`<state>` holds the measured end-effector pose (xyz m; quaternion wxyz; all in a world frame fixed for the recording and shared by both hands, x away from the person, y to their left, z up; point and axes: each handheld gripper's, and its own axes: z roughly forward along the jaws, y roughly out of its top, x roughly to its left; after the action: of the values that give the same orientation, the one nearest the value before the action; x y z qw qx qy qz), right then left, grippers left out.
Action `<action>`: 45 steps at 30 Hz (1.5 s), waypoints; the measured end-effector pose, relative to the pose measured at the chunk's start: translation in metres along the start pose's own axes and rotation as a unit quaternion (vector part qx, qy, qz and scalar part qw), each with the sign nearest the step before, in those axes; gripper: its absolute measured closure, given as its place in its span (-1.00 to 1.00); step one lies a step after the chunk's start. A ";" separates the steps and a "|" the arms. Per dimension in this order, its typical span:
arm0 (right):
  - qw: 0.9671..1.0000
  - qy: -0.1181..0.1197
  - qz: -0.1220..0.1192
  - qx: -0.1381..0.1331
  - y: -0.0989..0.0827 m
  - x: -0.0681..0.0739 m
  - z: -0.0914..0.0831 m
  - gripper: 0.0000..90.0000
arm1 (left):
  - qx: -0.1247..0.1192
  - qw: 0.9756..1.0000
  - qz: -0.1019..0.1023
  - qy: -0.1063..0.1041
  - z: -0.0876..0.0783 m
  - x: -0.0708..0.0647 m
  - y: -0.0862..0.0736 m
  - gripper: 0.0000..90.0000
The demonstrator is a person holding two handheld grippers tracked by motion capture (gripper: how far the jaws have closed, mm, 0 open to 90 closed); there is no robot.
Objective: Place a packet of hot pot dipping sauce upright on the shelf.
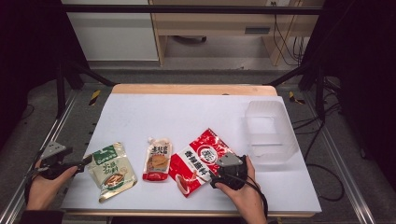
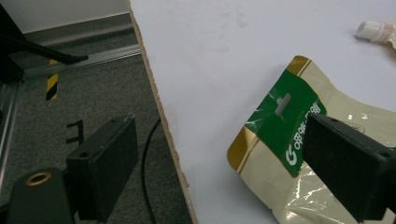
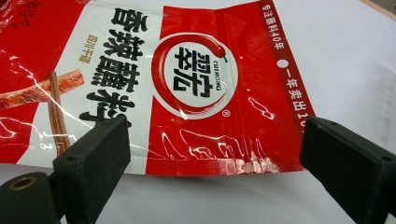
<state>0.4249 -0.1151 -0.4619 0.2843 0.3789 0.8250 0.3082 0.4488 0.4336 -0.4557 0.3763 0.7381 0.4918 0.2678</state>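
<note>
Three food pouches lie in a row near the front of the white table (image 1: 187,112): a green and gold pouch (image 1: 112,170), a small spouted pouch (image 1: 157,161) and a red and white pouch (image 1: 198,161). My left gripper (image 1: 85,163) hangs at the table's left edge, open. In the left gripper view, one jaw of the left gripper (image 2: 219,126) is over the floor and the other is over the green pouch (image 2: 280,121). My right gripper (image 1: 211,179) points at the red pouch's near right edge. It stands open (image 3: 215,128), with the red pouch (image 3: 196,70) just ahead of the jaws.
A clear plastic container (image 1: 271,130) stands at the right side of the table. The spouted pouch's white cap (image 2: 371,30) lies beyond the green pouch. Grey floor, a rail and a black cable (image 2: 149,163) run beside the table's left edge.
</note>
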 end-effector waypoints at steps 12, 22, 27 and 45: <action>1.000 0.001 0.000 0.006 0.000 0.001 0.002 -0.77 | 0.037 0.997 0.006 -0.065 0.012 -0.009 -0.005 -0.44; 1.000 0.004 -0.003 0.009 0.000 0.002 0.003 -0.76 | 0.060 0.994 -0.014 -0.087 0.015 -0.013 -0.006 -0.10; 1.000 0.005 -0.005 0.008 0.000 0.002 0.003 -0.75 | 0.055 0.993 -0.017 -0.104 0.010 -0.015 -0.004 0.19; 1.000 0.007 -0.007 0.009 0.001 0.003 0.003 -0.74 | 0.031 0.995 0.064 -0.073 -0.010 -0.031 0.017 1.00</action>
<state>0.4255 -0.1116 -0.4640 0.2770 0.3738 0.8323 0.3015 0.4384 0.4039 -0.4363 0.3707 0.7968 0.4226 0.2215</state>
